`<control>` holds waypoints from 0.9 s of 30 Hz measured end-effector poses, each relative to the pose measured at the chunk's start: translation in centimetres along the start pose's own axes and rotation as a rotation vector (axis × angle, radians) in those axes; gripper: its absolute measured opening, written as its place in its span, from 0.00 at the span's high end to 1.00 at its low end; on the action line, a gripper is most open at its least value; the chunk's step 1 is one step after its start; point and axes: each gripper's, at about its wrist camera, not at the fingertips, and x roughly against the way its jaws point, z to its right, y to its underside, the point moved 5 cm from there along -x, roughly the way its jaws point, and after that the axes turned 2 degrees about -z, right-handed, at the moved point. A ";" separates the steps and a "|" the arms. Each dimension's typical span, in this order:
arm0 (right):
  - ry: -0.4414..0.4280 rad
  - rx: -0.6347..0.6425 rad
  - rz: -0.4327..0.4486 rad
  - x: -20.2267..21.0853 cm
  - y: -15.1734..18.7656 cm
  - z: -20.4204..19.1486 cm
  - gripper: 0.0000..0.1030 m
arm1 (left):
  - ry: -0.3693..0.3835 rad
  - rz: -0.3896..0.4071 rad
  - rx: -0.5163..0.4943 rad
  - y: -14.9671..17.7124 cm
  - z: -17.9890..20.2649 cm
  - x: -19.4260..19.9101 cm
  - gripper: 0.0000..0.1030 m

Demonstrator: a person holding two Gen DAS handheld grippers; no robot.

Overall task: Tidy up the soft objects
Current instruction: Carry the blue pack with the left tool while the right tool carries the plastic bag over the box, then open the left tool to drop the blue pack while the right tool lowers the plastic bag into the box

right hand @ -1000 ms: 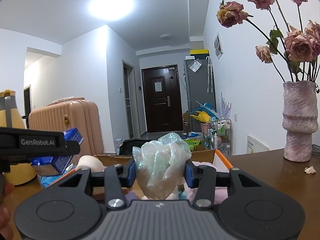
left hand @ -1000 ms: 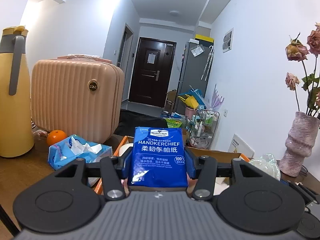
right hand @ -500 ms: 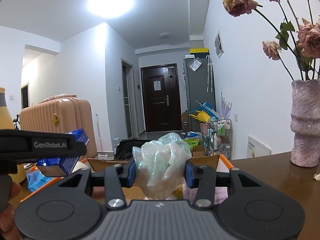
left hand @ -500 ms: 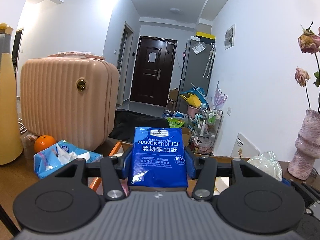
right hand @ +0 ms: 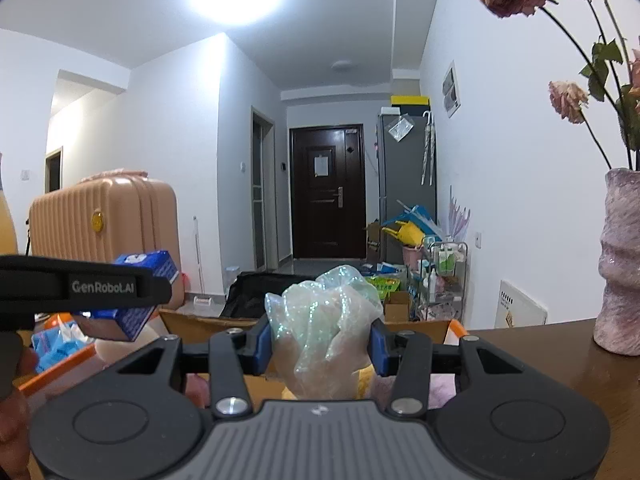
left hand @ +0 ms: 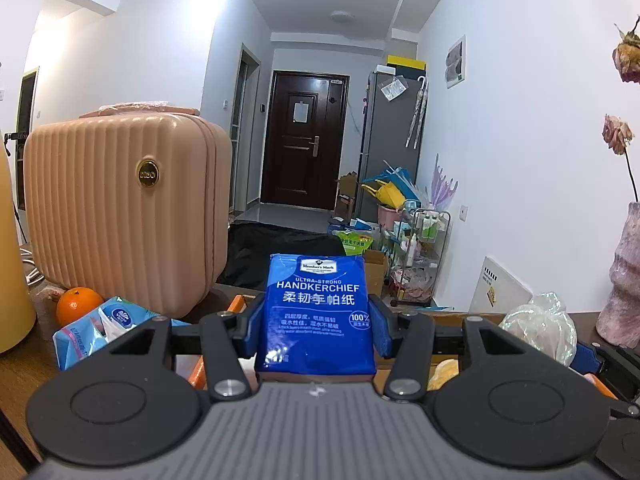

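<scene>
While both grippers sit low in their frames, each has something soft pinched between its blue pads. At the centre of the left wrist view, the left gripper (left hand: 316,330) is clenched on a handkerchief pack (left hand: 318,312): a flat, glossy blue plastic packet standing upright, white lettering across its front, its sides pressed by the pads. In the right wrist view the right gripper (right hand: 322,348) grasps a plastic bag (right hand: 326,328), a crumpled, translucent bundle with a greenish iridescent sheen, bulging above the fingers at the frame's centre.

Behind and below both grippers lies a cardboard box (right hand: 200,324) with an orange rim, brown flaps raised; something pale yellow and something fuzzy pink show inside it, too hidden to identify. At lower left of the left wrist view a soft blue tissue pack (left hand: 92,330) lies torn open with white tissue poking out, beside a round orange (left hand: 78,304). Above them stands a ribbed, rounded peach suitcase (left hand: 120,208) with a gold round badge. A rough, lumpy pink vase (right hand: 620,264) with dried roses stands on the dark wooden table (right hand: 532,344) at the right edge of the right wrist view.
</scene>
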 end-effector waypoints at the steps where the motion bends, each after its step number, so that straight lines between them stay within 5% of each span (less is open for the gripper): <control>1: -0.001 0.004 -0.005 0.0 0.1 -0.1 0.55 | -0.001 -0.002 -0.002 0.1 0.0 0.0 0.49; 3: -0.002 0.010 -0.008 -0.1 0.1 -0.1 0.51 | 0.002 -0.008 -0.003 0.4 0.2 0.1 0.48; 5: 0.000 0.010 -0.007 0.1 0.2 -0.2 0.48 | 0.004 -0.009 0.001 0.5 0.3 0.3 0.34; 7: 0.000 0.007 -0.008 0.2 0.2 -0.1 0.39 | 0.001 0.005 -0.003 0.4 0.2 0.6 0.16; 11: 0.011 -0.013 0.001 0.5 0.2 0.2 0.15 | -0.036 0.054 -0.014 0.3 0.2 1.5 0.00; 15: 0.040 -0.020 0.016 0.6 0.2 0.6 0.00 | -0.034 0.057 -0.004 0.3 0.1 1.8 0.00; 27: 0.064 -0.030 0.039 1.1 0.2 0.9 0.00 | -0.050 0.065 0.026 -0.1 -0.7 2.0 0.00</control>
